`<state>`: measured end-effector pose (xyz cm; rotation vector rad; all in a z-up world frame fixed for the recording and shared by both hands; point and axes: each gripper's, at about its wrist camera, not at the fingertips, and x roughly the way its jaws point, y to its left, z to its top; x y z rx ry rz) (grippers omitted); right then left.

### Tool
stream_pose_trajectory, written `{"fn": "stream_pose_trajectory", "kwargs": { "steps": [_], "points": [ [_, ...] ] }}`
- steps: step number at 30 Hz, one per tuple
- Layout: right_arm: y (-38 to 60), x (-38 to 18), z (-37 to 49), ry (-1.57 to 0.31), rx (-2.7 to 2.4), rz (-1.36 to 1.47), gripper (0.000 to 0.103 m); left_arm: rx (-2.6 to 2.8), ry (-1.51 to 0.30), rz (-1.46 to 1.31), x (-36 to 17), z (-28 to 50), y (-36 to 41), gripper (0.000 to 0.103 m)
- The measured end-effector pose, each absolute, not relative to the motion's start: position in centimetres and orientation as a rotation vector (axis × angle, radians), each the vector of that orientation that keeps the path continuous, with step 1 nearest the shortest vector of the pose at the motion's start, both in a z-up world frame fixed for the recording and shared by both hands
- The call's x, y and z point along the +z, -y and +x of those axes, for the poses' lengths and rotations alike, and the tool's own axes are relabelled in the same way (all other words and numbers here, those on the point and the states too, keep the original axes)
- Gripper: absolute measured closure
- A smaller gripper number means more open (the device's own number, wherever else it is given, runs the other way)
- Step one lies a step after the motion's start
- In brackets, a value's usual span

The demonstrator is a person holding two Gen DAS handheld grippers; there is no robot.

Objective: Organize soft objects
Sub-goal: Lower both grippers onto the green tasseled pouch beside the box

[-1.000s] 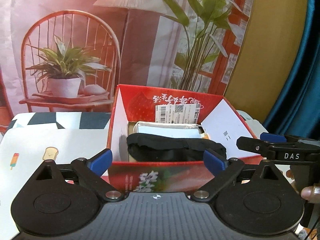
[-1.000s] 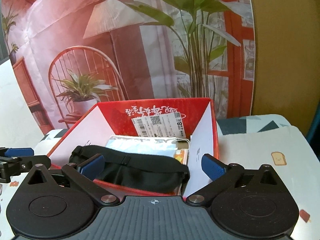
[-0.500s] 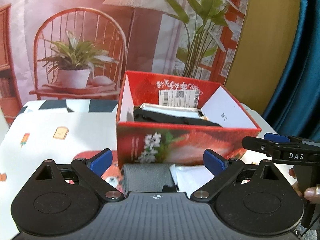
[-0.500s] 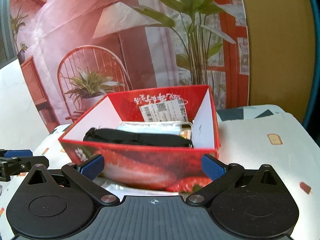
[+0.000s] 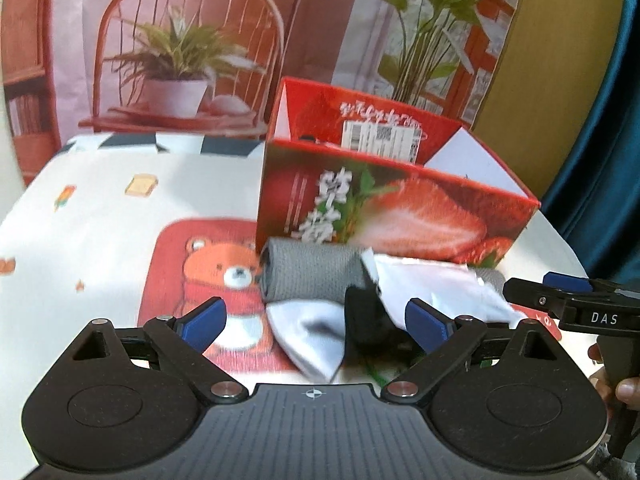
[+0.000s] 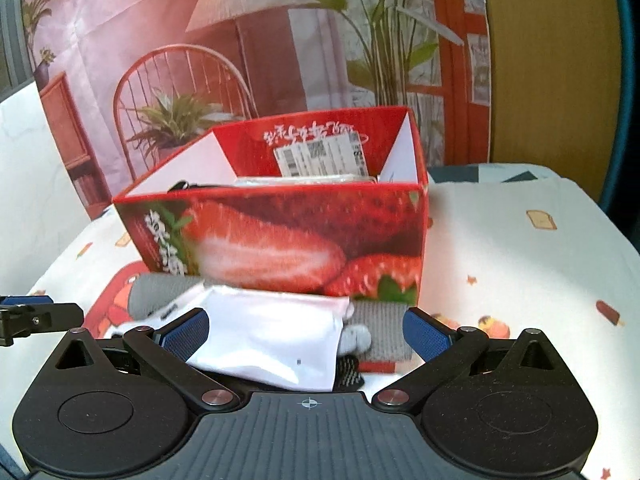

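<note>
A: Where are the soft things?

B: In a pile on the worktop [image 5: 100,208], right in front of the red strawberry box [image 5: 392,216]. There is a gray rolled sock [image 5: 308,272], a white sock [image 5: 312,336], a black thing [image 5: 366,320] and a white packet [image 6: 272,340].

A: What does the left gripper [image 5: 316,320] do?

B: It is spread wide over the socks and pinches nothing.

A: And the right gripper [image 6: 306,330]?

B: It is spread wide too, over the white packet. It is empty.

A: Is something in the box?

B: Yes, a black strap [image 6: 184,186] peeks over its edge.
</note>
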<state>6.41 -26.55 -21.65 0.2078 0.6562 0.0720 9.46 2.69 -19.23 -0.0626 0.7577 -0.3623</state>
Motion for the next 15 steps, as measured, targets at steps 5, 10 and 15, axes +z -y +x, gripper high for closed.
{"fn": "stream_pose_trajectory", "kwargs": {
  "steps": [5, 10, 15],
  "points": [
    [25.8, -22.6, 5.7, -0.679, 0.106, 0.187, 0.001, -0.377, -0.797, -0.089, -20.7, 8.6, -2.9, 0.013],
    [24.7, -23.4, 4.8, -0.703, 0.158, 0.171, 0.002, -0.411, -0.83, -0.108, -22.1, 7.7, -2.2, 0.024],
    [23.5, -24.2, 3.9, -0.73, 0.211, 0.148, 0.007, -0.454, -0.864, -0.111, -23.5, 7.2, -1.3, 0.028]
  ]
}}
